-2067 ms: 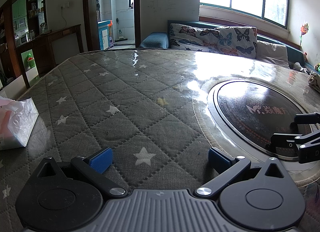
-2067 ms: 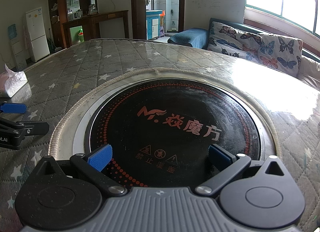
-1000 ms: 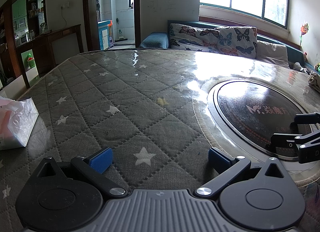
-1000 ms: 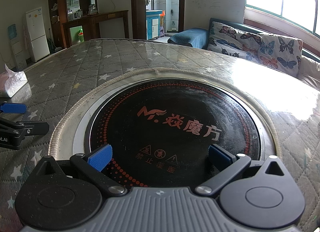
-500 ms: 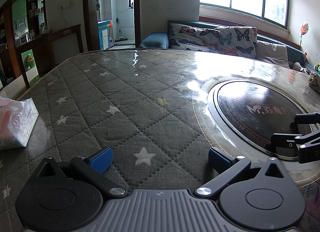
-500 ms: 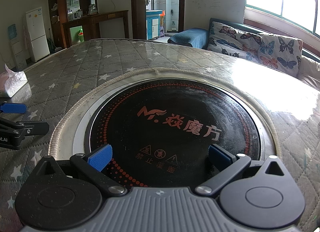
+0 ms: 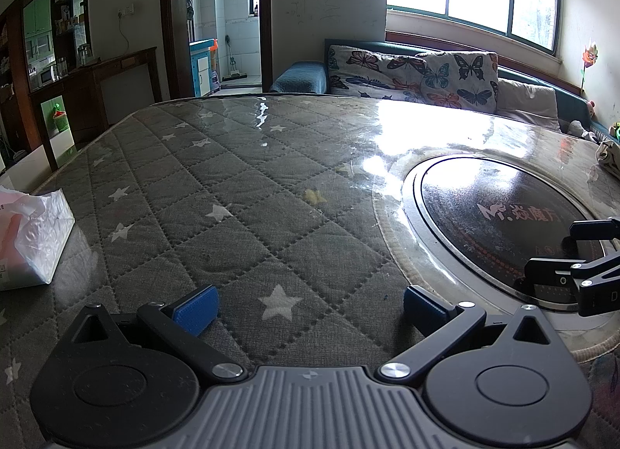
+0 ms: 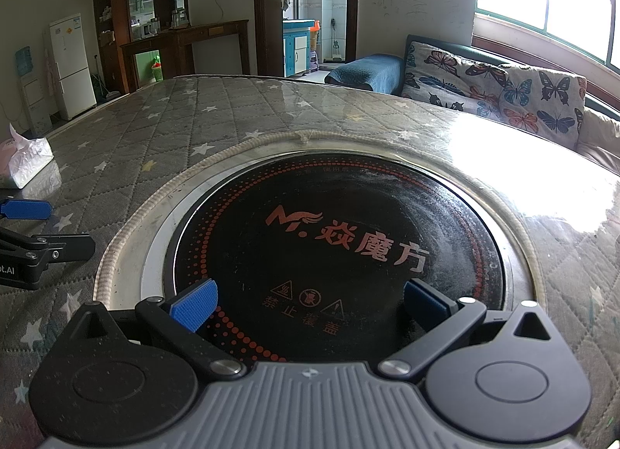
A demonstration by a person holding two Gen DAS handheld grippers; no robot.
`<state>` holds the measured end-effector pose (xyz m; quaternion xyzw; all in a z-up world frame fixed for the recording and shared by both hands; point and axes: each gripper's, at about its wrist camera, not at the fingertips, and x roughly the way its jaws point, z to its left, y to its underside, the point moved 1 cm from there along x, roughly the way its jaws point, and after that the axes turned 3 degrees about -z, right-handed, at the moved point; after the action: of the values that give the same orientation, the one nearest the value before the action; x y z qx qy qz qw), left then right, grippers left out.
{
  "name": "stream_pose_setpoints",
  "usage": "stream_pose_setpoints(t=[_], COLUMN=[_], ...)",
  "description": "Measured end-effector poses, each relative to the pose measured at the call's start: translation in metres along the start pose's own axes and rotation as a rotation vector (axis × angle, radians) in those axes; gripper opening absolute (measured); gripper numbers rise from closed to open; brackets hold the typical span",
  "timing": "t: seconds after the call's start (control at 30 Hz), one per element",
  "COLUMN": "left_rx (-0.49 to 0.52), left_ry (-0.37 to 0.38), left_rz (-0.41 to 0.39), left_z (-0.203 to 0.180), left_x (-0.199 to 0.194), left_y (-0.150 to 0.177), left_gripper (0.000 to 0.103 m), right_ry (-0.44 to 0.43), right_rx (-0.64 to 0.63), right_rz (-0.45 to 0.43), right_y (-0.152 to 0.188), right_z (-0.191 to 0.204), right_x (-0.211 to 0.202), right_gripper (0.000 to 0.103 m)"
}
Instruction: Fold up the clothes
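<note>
Lying crumpled at the far right edge of the surface [image 7: 240,197], a pale cloth [image 7: 609,156] is well apart from both grippers.
The left gripper [image 7: 310,303] and right gripper [image 8: 310,301] each have their jaws spread, empty. The left is over a grey quilted, star-printed cover under a glossy clear sheet. The right is over a round black glass hob [image 8: 341,247] with red lettering, ringed by metal and braided trim. A crinkled tissue pack [image 7: 27,239] sits at the left, and butterfly cushions [image 7: 410,73] lie beyond.
</note>
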<state>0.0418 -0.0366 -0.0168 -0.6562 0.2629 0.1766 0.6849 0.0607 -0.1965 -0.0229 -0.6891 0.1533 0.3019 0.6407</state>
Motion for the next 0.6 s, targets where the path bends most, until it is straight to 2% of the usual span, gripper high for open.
stream_pose_setpoints(t=[0.6], left_rx=[0.000], left_ry=[0.000], left_rz=[0.000], left_z=[0.0000], left_x=[0.0002], left_y=[0.0001], left_gripper=[0.103], right_ry=[0.001], right_rx=[-0.002], right_rz=[0.000], right_y=[-0.0003], right_z=[-0.0008], right_x=[-0.0014], right_gripper=[0.103])
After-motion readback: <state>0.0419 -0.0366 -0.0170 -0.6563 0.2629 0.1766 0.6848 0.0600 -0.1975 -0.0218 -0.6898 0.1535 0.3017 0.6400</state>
